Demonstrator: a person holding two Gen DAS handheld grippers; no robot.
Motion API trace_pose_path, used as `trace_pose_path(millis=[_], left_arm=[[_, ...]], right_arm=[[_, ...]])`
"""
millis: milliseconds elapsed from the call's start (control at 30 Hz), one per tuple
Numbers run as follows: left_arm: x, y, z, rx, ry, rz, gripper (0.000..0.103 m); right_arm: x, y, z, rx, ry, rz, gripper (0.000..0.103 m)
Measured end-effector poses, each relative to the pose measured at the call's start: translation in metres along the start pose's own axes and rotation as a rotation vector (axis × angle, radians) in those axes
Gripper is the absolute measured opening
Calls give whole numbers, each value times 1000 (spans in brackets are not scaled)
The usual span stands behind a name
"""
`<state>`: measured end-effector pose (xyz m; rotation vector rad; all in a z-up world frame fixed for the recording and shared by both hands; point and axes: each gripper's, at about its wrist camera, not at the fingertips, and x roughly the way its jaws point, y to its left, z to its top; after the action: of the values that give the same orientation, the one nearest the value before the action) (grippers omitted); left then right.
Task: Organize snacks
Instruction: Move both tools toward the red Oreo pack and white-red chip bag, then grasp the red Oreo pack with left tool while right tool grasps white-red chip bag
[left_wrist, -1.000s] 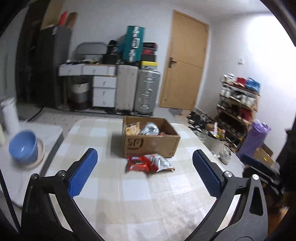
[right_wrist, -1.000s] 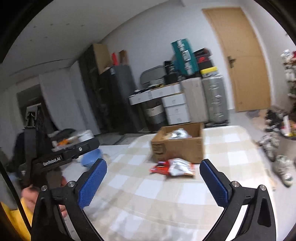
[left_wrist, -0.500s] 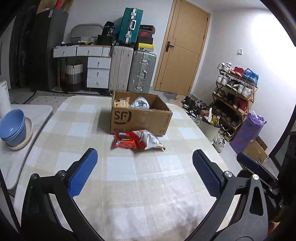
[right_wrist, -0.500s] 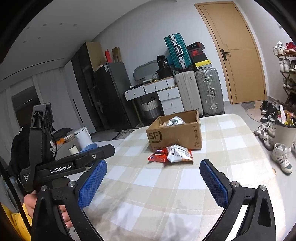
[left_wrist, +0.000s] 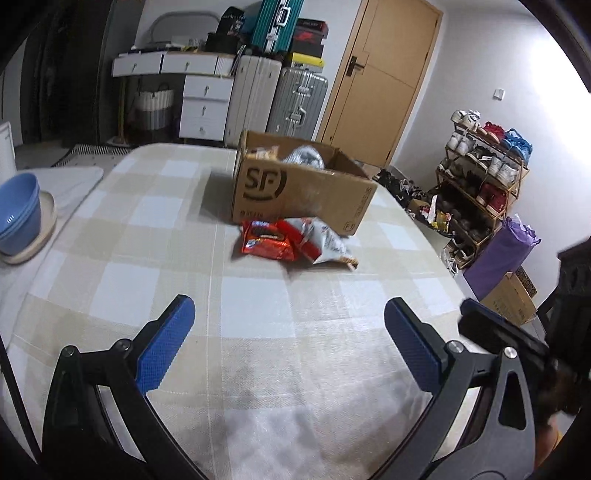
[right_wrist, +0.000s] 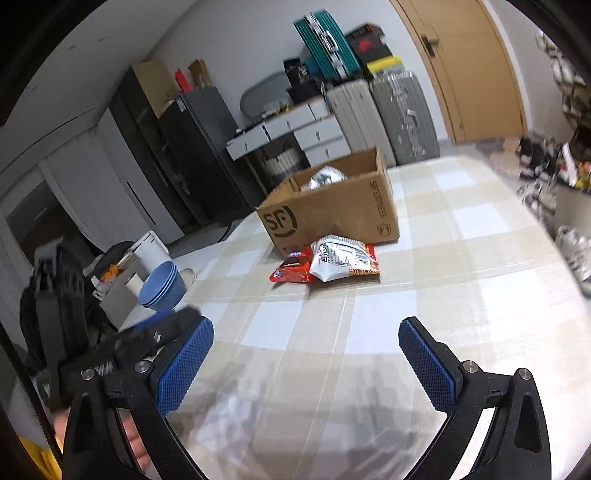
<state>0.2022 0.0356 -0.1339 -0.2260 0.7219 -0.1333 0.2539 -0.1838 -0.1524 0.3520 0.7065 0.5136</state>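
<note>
Stacked blue bowls (left_wrist: 16, 212) rest on a plate at the far left, on a grey surface just beside the counter (left_wrist: 155, 280), which is covered with a beige-and-white checked cloth. The left gripper (left_wrist: 290, 338) hovers above the near part of the counter, jaws spread wide with nothing between the blue pads. A red snack packet (left_wrist: 267, 240) lies flat on the cloth in front of the open cardboard box (left_wrist: 295, 192) marked "SF". A white snack bag (left_wrist: 327, 243) overlaps the red packet's right edge. More snack packets show inside the box. The right gripper (right_wrist: 306, 360) is likewise above the near counter, jaws fully apart and empty. A shoe rack (left_wrist: 484, 181) stands against the wall at far right.
</note>
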Motion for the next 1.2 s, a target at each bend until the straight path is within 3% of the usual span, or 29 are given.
trace_pose_path(millis=[333, 533, 600, 667, 833, 900, 1200], left_arm=[[75, 33, -3, -59, 71, 34, 103], [103, 47, 0, -71, 100, 45, 102], [110, 50, 0, -75, 109, 45, 102], [118, 52, 1, -77, 116, 49, 102], [129, 55, 3, -80, 126, 53, 102], [128, 55, 3, -75, 130, 57, 102], [127, 48, 2, -50, 139, 81, 102]], right_arm=[[123, -22, 61, -18, 152, -9, 102], [180, -31, 68, -11, 243, -34, 102], [192, -35, 66, -6, 263, -43, 94], [195, -36, 65, -18, 243, -49, 86], [192, -33, 54, -62, 209, -48, 75], [188, -32, 51, -62, 203, -24, 65], [171, -42, 45, -9, 162, 58, 62]])
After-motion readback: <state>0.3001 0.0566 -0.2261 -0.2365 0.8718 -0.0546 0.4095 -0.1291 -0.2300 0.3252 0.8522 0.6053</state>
